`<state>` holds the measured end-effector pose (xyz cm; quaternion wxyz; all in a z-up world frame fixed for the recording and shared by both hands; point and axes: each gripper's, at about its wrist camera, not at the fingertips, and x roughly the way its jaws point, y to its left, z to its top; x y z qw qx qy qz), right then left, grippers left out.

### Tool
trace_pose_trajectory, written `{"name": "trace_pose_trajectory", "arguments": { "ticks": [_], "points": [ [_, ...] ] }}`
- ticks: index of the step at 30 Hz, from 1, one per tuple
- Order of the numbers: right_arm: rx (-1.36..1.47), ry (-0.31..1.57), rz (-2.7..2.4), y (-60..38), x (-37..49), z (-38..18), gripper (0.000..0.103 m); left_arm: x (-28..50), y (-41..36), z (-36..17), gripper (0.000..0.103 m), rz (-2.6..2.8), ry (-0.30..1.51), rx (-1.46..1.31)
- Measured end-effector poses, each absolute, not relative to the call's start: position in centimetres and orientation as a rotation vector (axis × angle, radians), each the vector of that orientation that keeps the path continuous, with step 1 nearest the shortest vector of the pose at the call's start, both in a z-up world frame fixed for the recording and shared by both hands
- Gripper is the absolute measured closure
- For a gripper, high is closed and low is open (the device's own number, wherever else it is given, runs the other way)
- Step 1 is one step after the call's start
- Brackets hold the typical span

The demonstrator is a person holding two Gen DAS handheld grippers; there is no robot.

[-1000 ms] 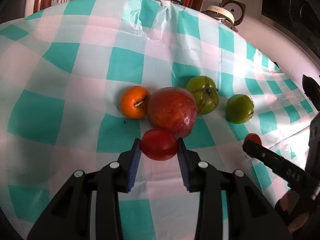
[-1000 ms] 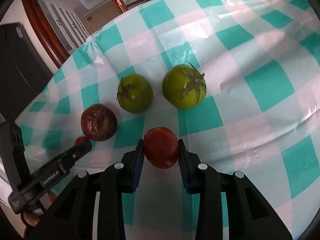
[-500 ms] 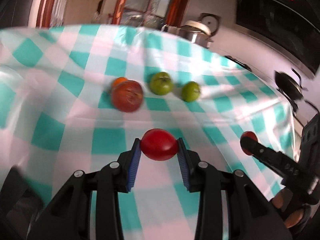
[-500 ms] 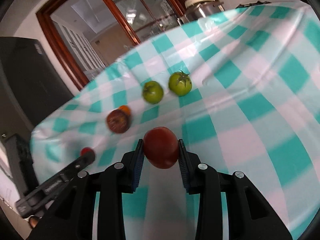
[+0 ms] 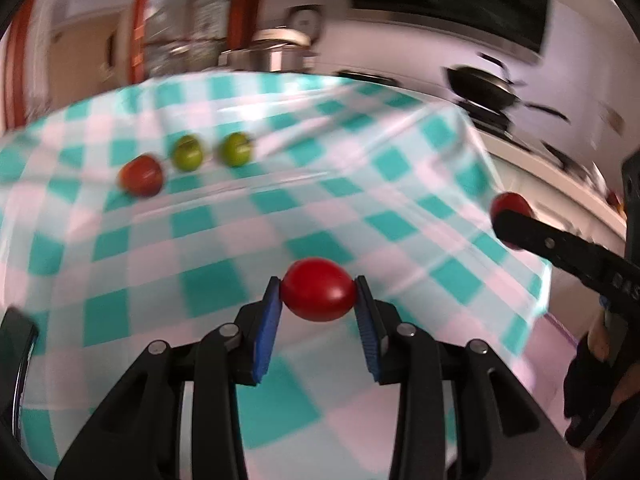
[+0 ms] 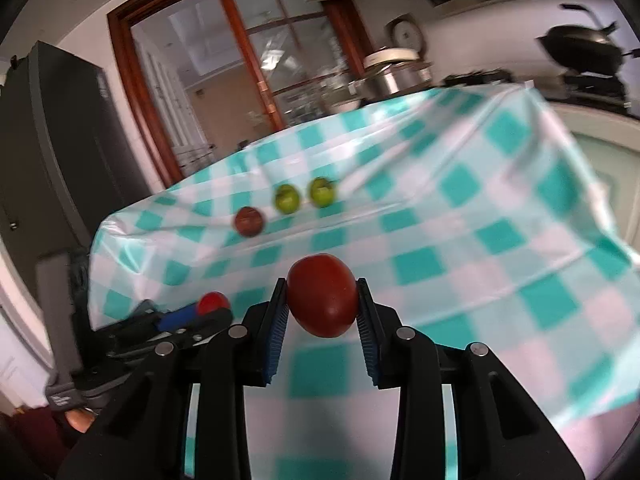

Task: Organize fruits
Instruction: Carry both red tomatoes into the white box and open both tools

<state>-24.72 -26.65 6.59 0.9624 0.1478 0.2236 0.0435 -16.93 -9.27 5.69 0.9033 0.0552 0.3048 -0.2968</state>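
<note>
My left gripper (image 5: 318, 300) is shut on a bright red tomato (image 5: 318, 295) and holds it above the checked tablecloth (image 5: 240, 216). My right gripper (image 6: 322, 304) is shut on a darker red tomato (image 6: 322, 300), also lifted. Far back on the cloth lie a red apple (image 5: 141, 175) and two green tomatoes (image 5: 186, 153) (image 5: 235, 149); the right wrist view shows them too, the apple (image 6: 249, 221) and the green tomatoes (image 6: 286, 198) (image 6: 321, 191). The right gripper with its tomato (image 5: 511, 206) shows at the right of the left wrist view. The left gripper's tomato (image 6: 213, 303) shows at lower left in the right wrist view.
The table's right edge (image 5: 516, 216) drops off with the cloth hanging. A pot (image 5: 276, 54) stands behind the table, and pans (image 5: 480, 86) sit on a counter to the right. A dark fridge (image 6: 52, 160) and a wooden-framed glass door (image 6: 240, 68) stand behind the table.
Both grippers have lifted and pulled back from the fruit row with their tomatoes. The fruits on the cloth now look small and far. The orange is no longer visible.
</note>
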Motion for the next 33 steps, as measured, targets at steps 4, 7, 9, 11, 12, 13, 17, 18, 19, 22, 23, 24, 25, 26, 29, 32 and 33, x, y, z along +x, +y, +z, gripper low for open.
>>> {"name": "trace_pose_trajectory", "arguments": {
  "ticks": [4, 7, 9, 11, 12, 13, 17, 18, 19, 22, 23, 24, 25, 26, 29, 32, 33],
  "points": [
    [0.299, 0.450, -0.013, -30.3, -28.1, 6.0, 0.069, -19.9, -13.4, 5.7, 0.066, -0.696, 0.623, 0.206],
    [0.300, 0.462, -0.108, -33.2, -30.6, 5.0, 0.069, -21.9, -16.2, 5.5, 0.066, -0.766, 0.632, 0.258],
    [0.312, 0.477, -0.176, -35.4, -32.6, 4.0, 0.069, -23.3, -17.9, 5.4, 0.066, -0.809, 0.629, 0.299],
    [0.330, 0.493, -0.228, -37.3, -34.4, 3.1, 0.069, -24.9, -19.8, 5.3, 0.066, -0.863, 0.625, 0.344],
    [0.339, 0.501, -0.250, -38.1, -35.2, 2.6, 0.069, -25.9, -21.0, 5.1, 0.066, -0.899, 0.625, 0.370],
    [0.345, 0.516, -0.288, -39.1, -36.2, 1.8, 0.069, -26.4, -21.6, 5.0, 0.066, -0.920, 0.626, 0.385],
    [0.355, 0.597, -0.408, -41.9, -38.4, -1.4, 0.069, -29.6, -25.7, 3.1, 0.066, -1.048, 0.666, 0.478],
    [0.368, 0.630, -0.437, -42.8, -38.7, -2.6, 0.069, -30.4, -26.7, 2.5, 0.066, -1.074, 0.680, 0.502],
    [0.377, 0.653, -0.454, -43.4, -38.8, -3.4, 0.069, -31.2, -28.0, 1.6, 0.066, -1.102, 0.697, 0.537],
    [0.440, 0.769, -0.502, -45.4, -38.2, -7.5, 0.069, -33.1, -31.4, -1.4, 0.066, -1.170, 0.758, 0.645],
    [0.459, 0.805, -0.511, -45.8, -37.8, -8.6, 0.069, -33.5, -32.4, -2.5, 0.066, -1.180, 0.780, 0.679],
    [0.475, 0.844, -0.519, -46.2, -37.4, -9.8, 0.069, -33.8, -33.8, -4.2, 0.066, -1.189, 0.815, 0.727],
    [0.494, 0.896, -0.524, -46.7, -36.7, -11.6, 0.069, -33.9, -34.6, -5.5, 0.066, -1.190, 0.850, 0.753],
    [0.510, 0.928, -0.526, -47.0, -36.3, -12.7, 0.069, -33.7, -35.4, -6.8, 0.066, -1.188, 0.896, 0.771],
    [0.565, 1.013, -0.534, -48.3, -35.3, -16.1, 0.069, -32.6, -37.8, -11.3, 0.066, -1.154, 1.058, 0.818],
    [0.598, 1.063, -0.556, -49.2, -34.8, -18.2, 0.069, -31.2, -39.3, -15.0, 0.066, -1.097, 1.162, 0.860],
    [0.606, 1.075, -0.561, -49.4, -34.8, -18.8, 0.069, -30.9, -39.6, -15.8, 0.066, -1.078, 1.173, 0.872]
  ]
}}
